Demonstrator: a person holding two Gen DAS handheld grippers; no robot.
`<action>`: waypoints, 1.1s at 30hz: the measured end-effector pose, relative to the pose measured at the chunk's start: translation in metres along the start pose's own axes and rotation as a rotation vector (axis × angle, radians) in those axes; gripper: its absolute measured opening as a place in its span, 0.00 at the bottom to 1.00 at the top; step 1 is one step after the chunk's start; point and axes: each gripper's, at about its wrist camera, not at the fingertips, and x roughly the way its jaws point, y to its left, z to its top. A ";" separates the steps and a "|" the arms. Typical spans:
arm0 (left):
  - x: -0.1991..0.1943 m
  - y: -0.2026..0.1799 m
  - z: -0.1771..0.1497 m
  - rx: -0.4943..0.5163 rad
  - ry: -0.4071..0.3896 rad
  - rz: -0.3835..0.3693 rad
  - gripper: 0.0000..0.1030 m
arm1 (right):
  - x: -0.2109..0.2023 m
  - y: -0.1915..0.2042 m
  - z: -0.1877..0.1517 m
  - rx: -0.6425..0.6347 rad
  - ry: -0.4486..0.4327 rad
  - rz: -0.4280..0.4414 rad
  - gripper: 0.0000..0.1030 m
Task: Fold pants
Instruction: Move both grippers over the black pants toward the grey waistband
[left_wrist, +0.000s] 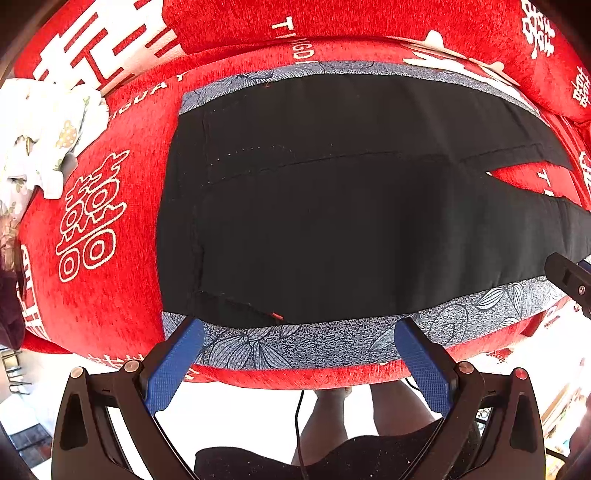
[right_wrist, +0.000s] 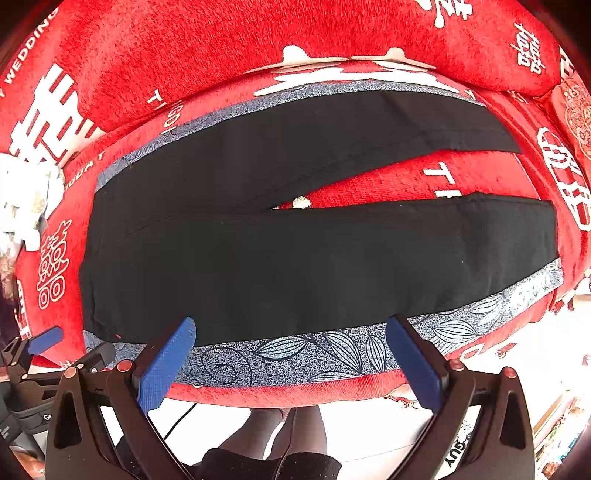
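Black pants (left_wrist: 332, 206) (right_wrist: 295, 266) lie spread flat on a blue-grey leaf-print cloth (left_wrist: 314, 343) (right_wrist: 314, 354), waistband at the left, the two legs running right and splitting apart. My left gripper (left_wrist: 299, 332) hovers open just in front of the pants' near edge by the waist, nothing between its blue pads (left_wrist: 173, 365). Further right along the near leg, my right gripper (right_wrist: 291, 328) also stands open and empty, its blue pads (right_wrist: 413, 362) just short of the pants' hem line. Part of the right gripper (left_wrist: 570, 280) shows at the left view's right edge.
A red sofa cover with white characters (left_wrist: 92, 221) (right_wrist: 406, 177) lies under everything, with red back cushions (right_wrist: 221, 48) behind. A white floral fabric (left_wrist: 40, 133) sits at the left. The person's legs (left_wrist: 351, 417) and a cable (left_wrist: 299, 424) are below the front edge.
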 end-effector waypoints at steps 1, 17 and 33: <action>0.001 0.001 0.000 0.001 -0.001 -0.001 1.00 | 0.000 0.000 -0.001 0.000 -0.002 -0.002 1.00; 0.028 0.005 -0.009 -0.089 0.032 0.036 1.00 | 0.020 -0.008 -0.007 -0.003 0.023 0.053 1.00; 0.040 0.044 -0.009 -0.172 -0.039 -0.075 1.00 | 0.043 -0.038 -0.013 0.062 0.051 0.283 1.00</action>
